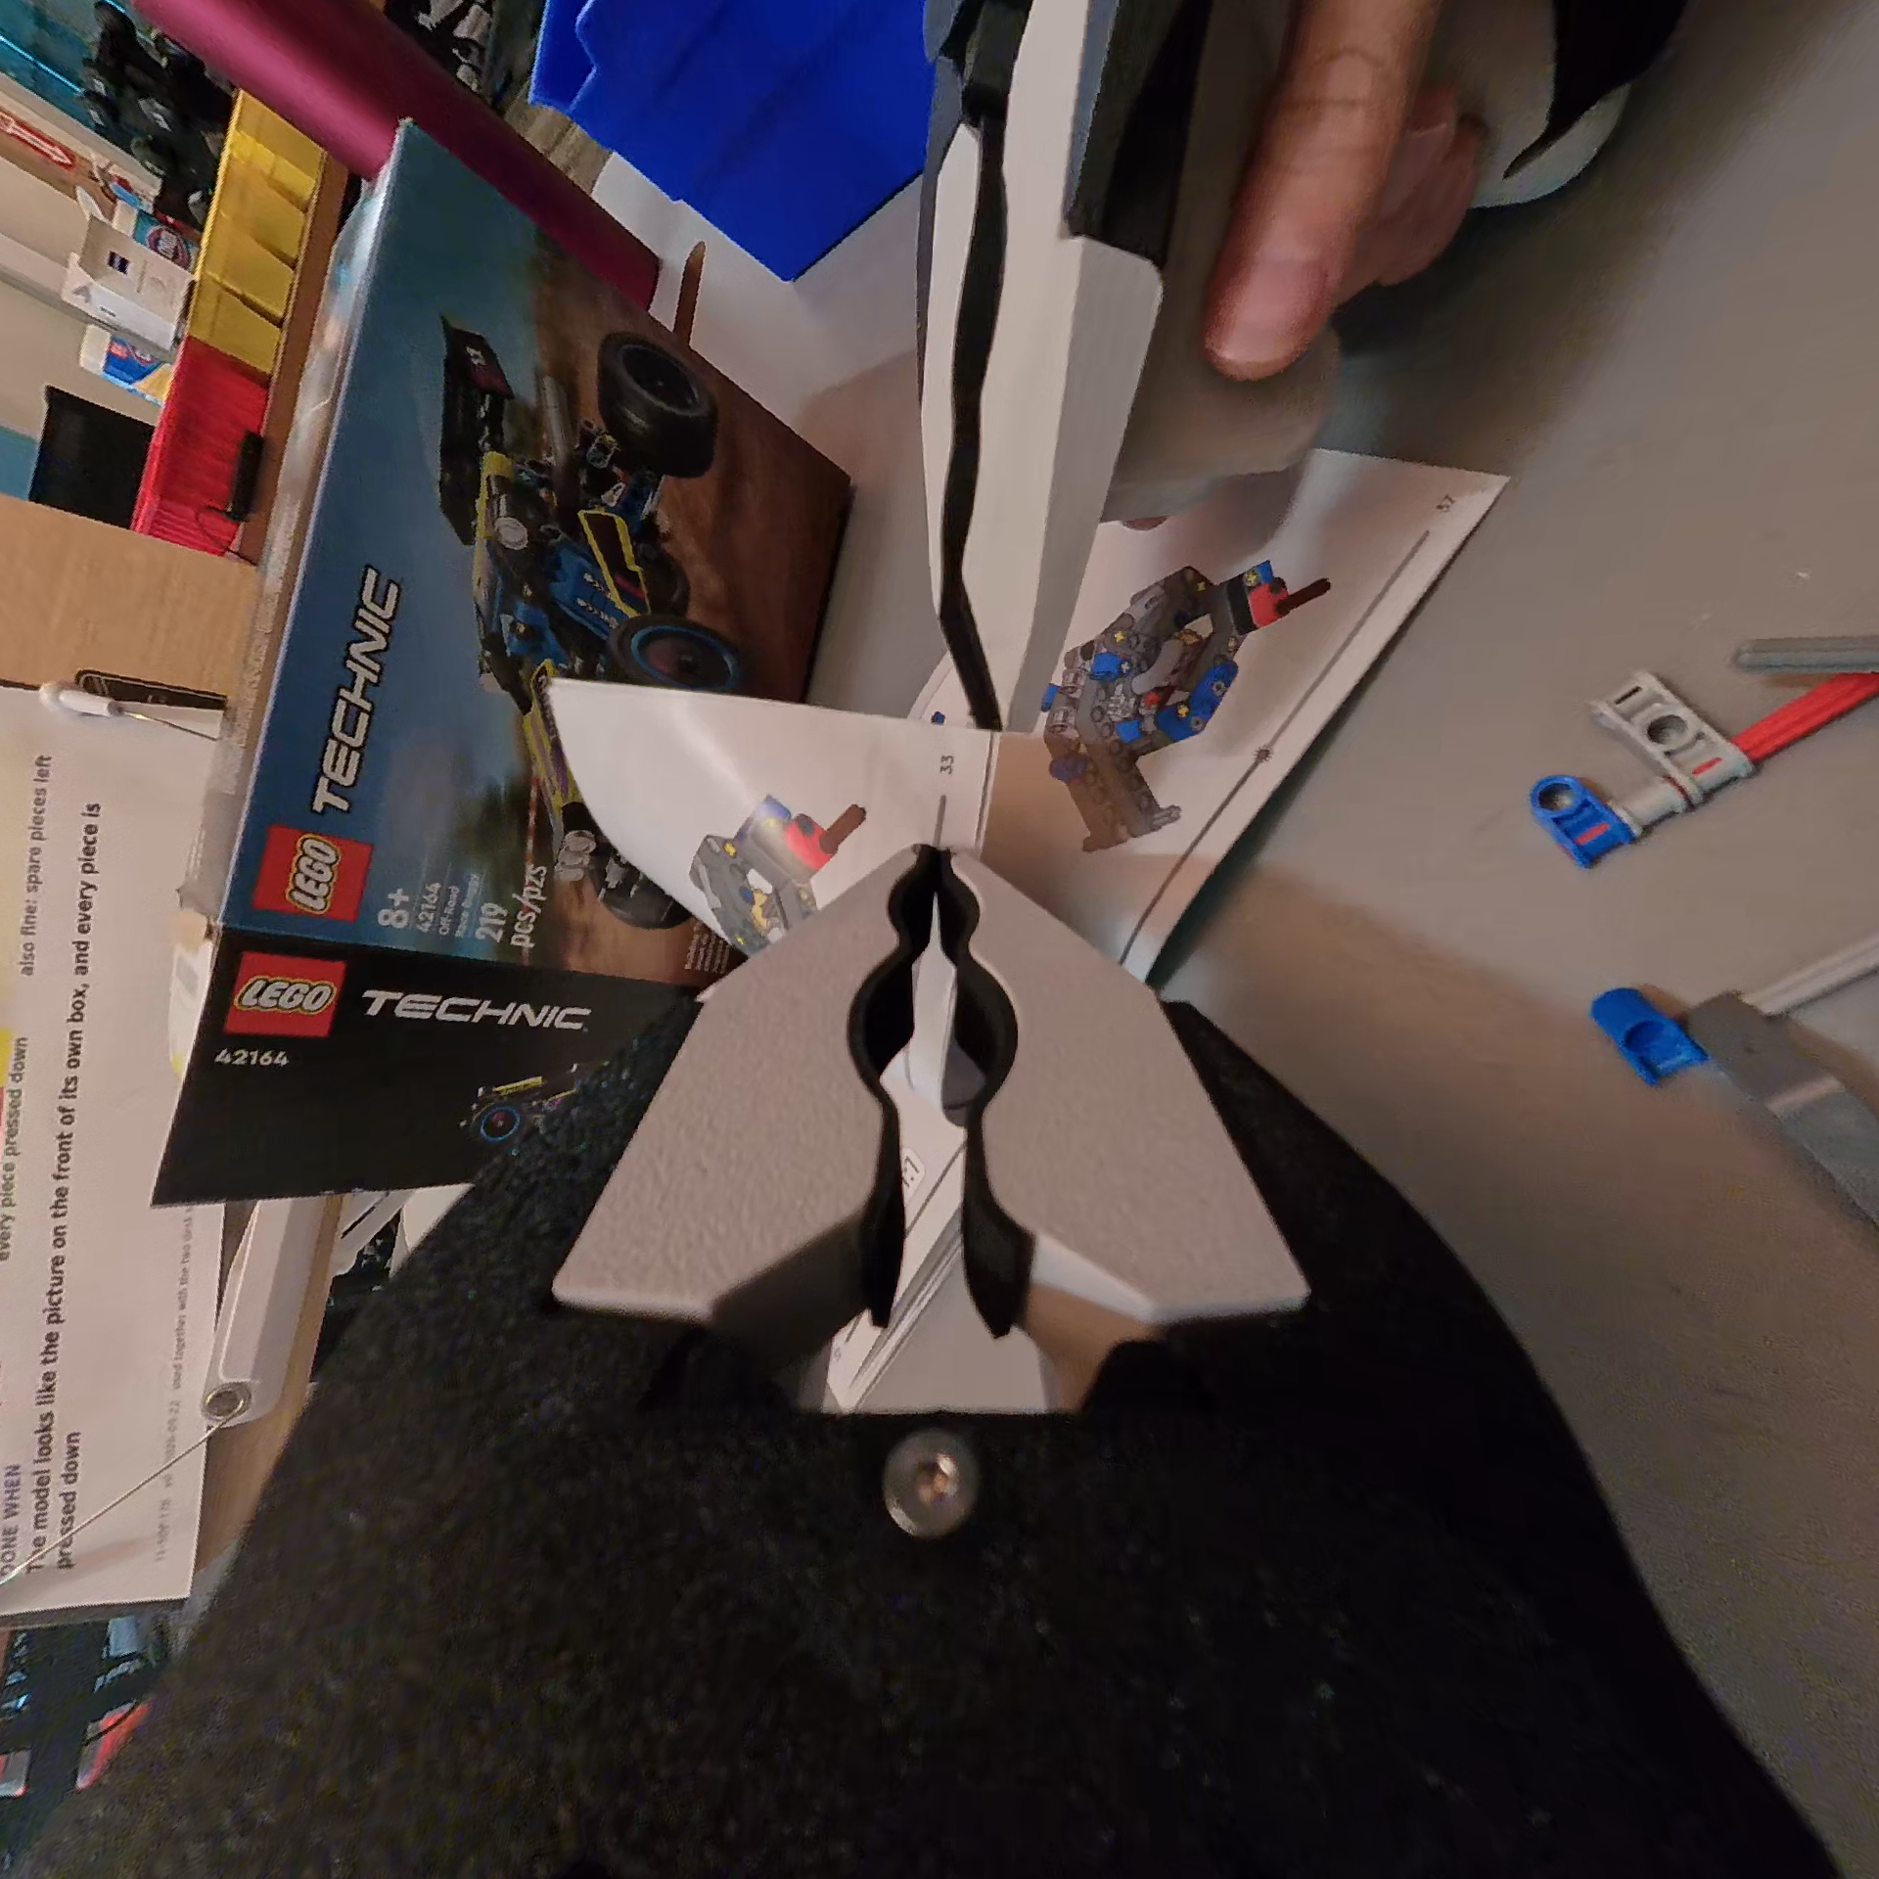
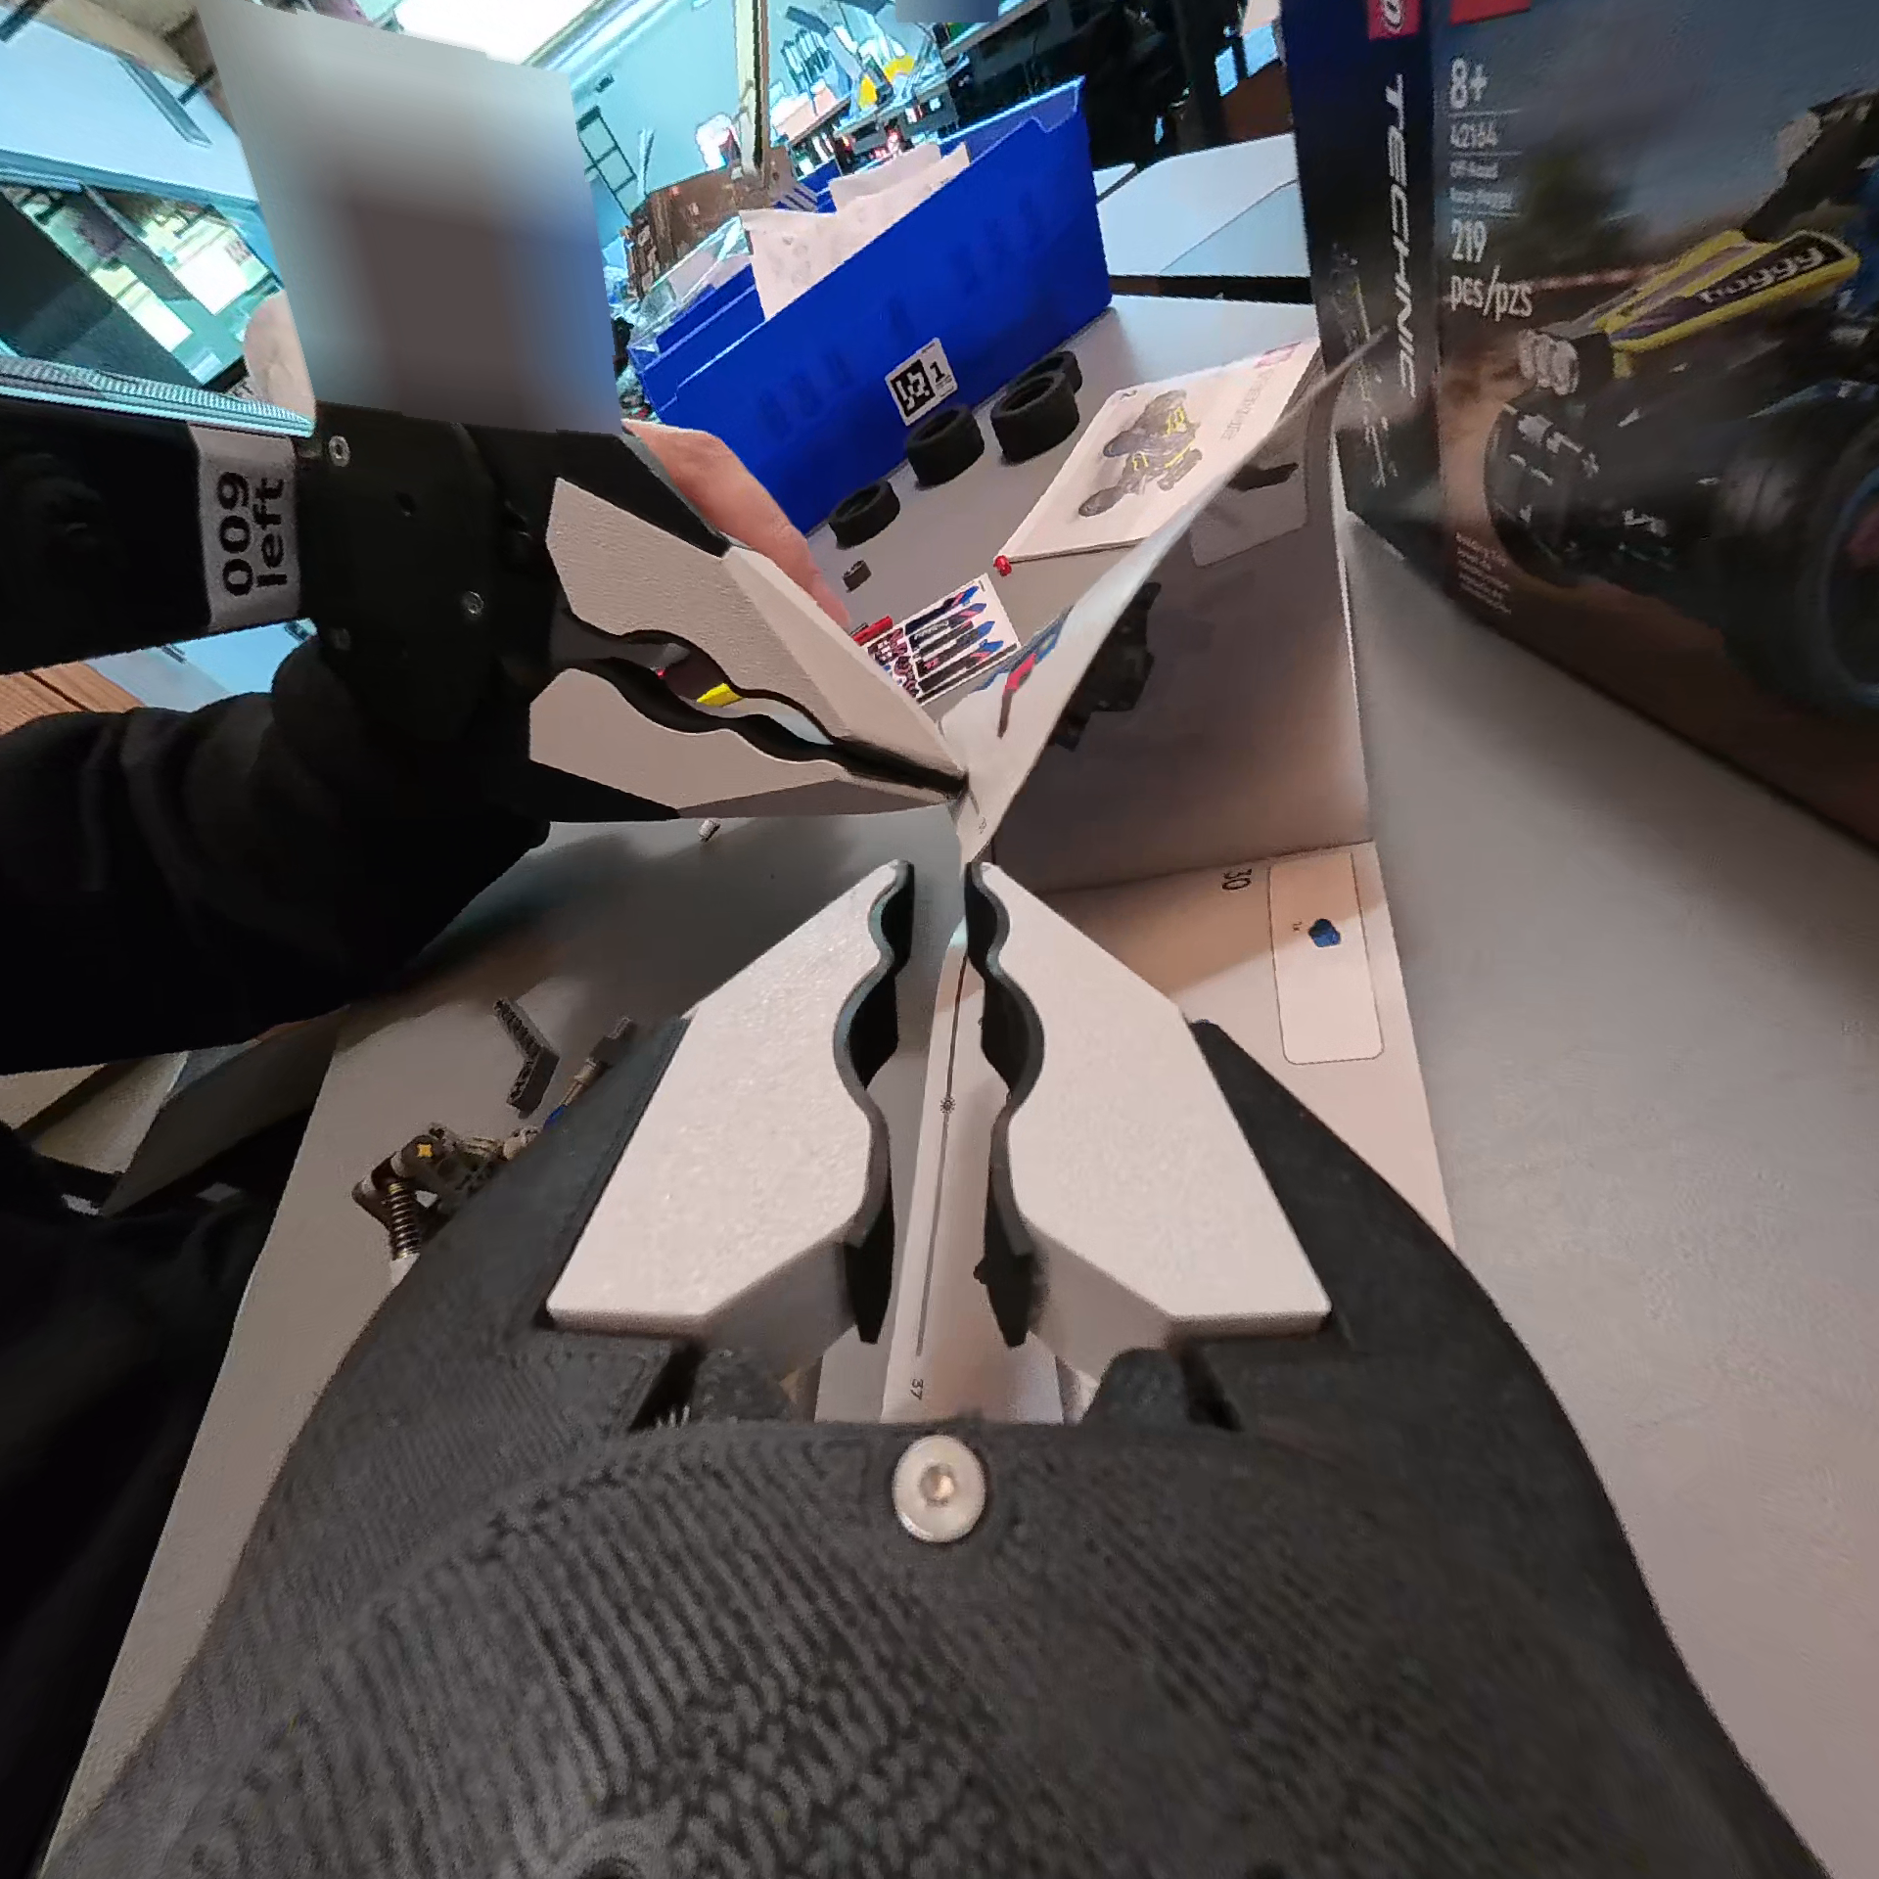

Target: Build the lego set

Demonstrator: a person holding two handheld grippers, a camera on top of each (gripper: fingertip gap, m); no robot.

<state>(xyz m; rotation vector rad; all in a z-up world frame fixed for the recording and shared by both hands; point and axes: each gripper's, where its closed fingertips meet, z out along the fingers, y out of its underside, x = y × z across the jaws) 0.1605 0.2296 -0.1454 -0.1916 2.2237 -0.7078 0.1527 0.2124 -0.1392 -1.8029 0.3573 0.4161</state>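
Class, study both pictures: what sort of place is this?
Probably a workshop or lab bench: a grey table holds a blue storage bin and loose black tyres, with cluttered shelves behind.

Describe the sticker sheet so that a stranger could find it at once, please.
Start at the big blue bin at the far side of the table. Three black tyres lie before it, and nearer lies the sticker sheet. It is the only flat white card with blue, black and red stripes.

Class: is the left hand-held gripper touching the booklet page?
Touching. The right wrist view shows the left hand-held gripper shut on the edge of the lifted page, no gap visible between the tips and the paper.
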